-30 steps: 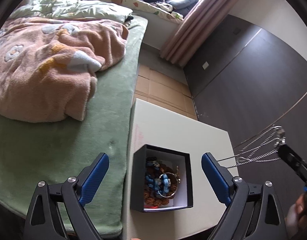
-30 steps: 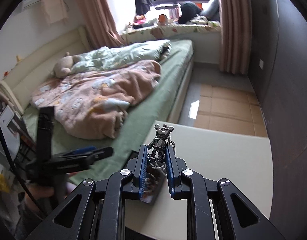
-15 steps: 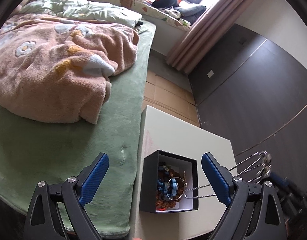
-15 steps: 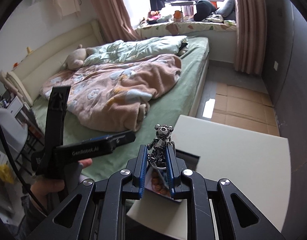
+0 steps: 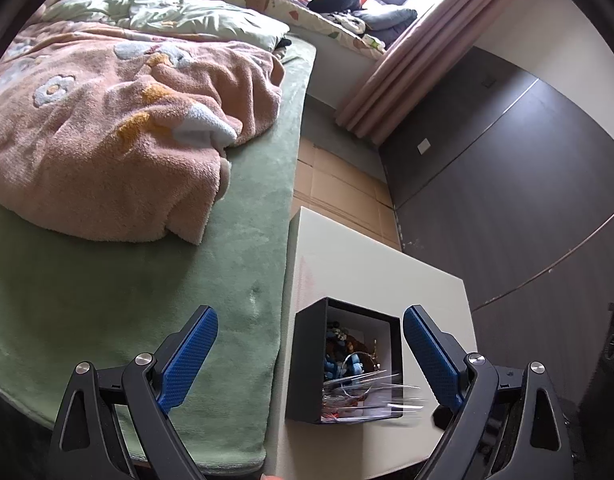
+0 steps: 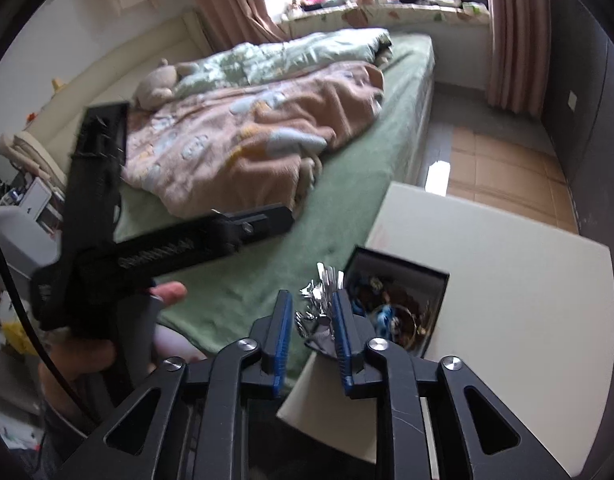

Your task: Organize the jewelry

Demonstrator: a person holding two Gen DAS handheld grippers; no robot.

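Note:
A black jewelry box (image 5: 307, 360) with a white inside stands on a white table (image 5: 367, 272) by the bed. It holds blue and brown beads and a ring (image 5: 347, 356). A silver chain (image 5: 371, 388) is blurred in motion over the box's near edge. My left gripper (image 5: 307, 356) is open and empty above the box. My right gripper (image 6: 313, 312) has its jaws parted, and a blurred silver bear pendant with its chain (image 6: 319, 300) sits between them, beside the box (image 6: 395, 300).
A bed with a green sheet (image 5: 127, 300) and a pink blanket (image 5: 107, 140) lies left of the table. A dark wall panel (image 5: 527, 200) is on the right. The left gripper's body and the hand holding it (image 6: 147, 256) are in the right wrist view.
My right gripper's jaws have parted from the bear pendant, which now blurs in motion. The chain has swung from the right side down onto the box. My left gripper stays open.

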